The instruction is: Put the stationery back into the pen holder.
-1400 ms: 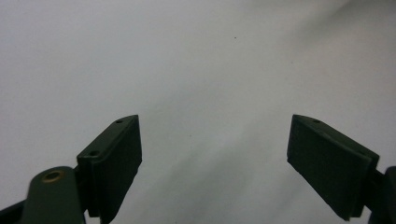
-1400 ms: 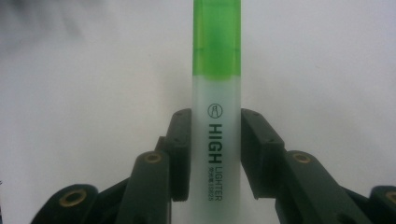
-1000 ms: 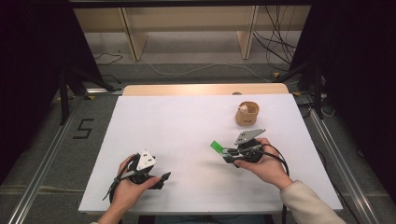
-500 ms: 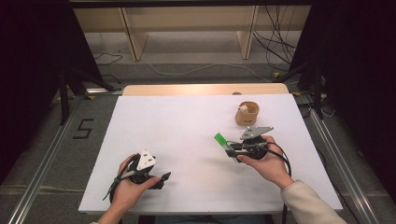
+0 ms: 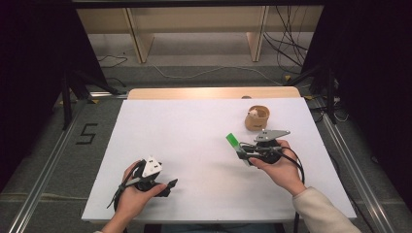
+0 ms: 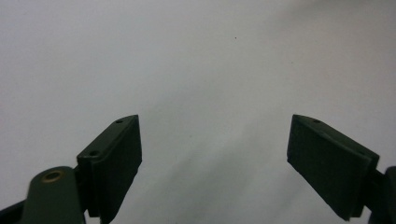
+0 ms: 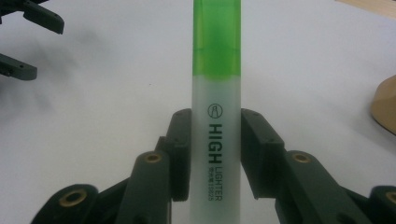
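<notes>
Highlighter [image 7: 216, 116] held in right gripper [image 5: 247, 151], jaws clamped on the white barrel just below the green cap; pen sits above the white table [image 5: 194, 131], right of centre, near the small wooden cup [image 5: 256, 118]. Likely light, rigid, smooth plastic; could slip or pivot, so mid-barrel is the sensible hold. Right hand [image 5: 279, 167] wraps the gripper from the near side, pen pointing far-left and up. Left gripper [image 5: 167, 185] rests low at near left, jaws spread wide, nothing between them.

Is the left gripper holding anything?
No, in the left gripper view the left gripper has its fingers spread wide apart over the bare white table.
</notes>
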A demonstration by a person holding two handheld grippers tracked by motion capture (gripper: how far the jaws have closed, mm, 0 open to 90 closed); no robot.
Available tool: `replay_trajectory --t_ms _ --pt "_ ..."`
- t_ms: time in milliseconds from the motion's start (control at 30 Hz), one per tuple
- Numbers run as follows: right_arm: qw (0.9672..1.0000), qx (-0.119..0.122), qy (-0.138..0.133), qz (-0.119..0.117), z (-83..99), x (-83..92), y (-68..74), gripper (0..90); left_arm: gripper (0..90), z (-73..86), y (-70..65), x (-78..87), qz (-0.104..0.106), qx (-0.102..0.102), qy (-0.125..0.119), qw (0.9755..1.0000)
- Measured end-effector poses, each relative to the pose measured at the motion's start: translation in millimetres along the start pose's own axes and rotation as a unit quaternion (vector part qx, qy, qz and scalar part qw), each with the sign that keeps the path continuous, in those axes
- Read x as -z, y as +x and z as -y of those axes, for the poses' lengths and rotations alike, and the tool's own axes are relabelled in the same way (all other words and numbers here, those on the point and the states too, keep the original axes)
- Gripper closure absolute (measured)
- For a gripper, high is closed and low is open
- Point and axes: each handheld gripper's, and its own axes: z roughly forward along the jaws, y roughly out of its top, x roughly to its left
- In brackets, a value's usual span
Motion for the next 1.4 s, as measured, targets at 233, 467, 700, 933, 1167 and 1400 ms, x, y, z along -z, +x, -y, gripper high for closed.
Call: replay_trajectory --t_ms 233,467,700,933,1167,1400 --pt "0.9999 -0.006 -0.01 0.008 -0.4 2.4 -2.1 66.3 17.9 0.1 -0.1 0.1 -0.001 0.001 -0.001 1.0" --pt "0.9997 -0.009 -0.018 0.015 -0.8 4.2 -3.8 66.4 17.9 0.1 0.1 0.1 0.0 0.0 0.0 1.0" --pt "0.9994 -0.011 -0.025 0.021 -0.9 5.6 -6.1 66.3 17.9 0.1 -0.1 -0.1 -0.001 0.0 -0.001 1.0" --pt "0.9989 -0.017 -0.031 0.031 -1.5 9.1 -9.4 66.4 17.9 0.1 -0.1 0.1 -0.002 0.0 -0.001 1.0" --pt "0.998 -0.023 -0.041 0.043 -1.7 12.5 -13.5 66.4 17.9 0.2 0.0 -0.1 -0.001 0.0 -0.002 1.0" --pt "0.9971 -0.027 -0.05 0.051 -1.8 14.8 -16.2 66.4 17.9 0.1 0.0 0.0 -0.001 0.0 -0.001 1.0"
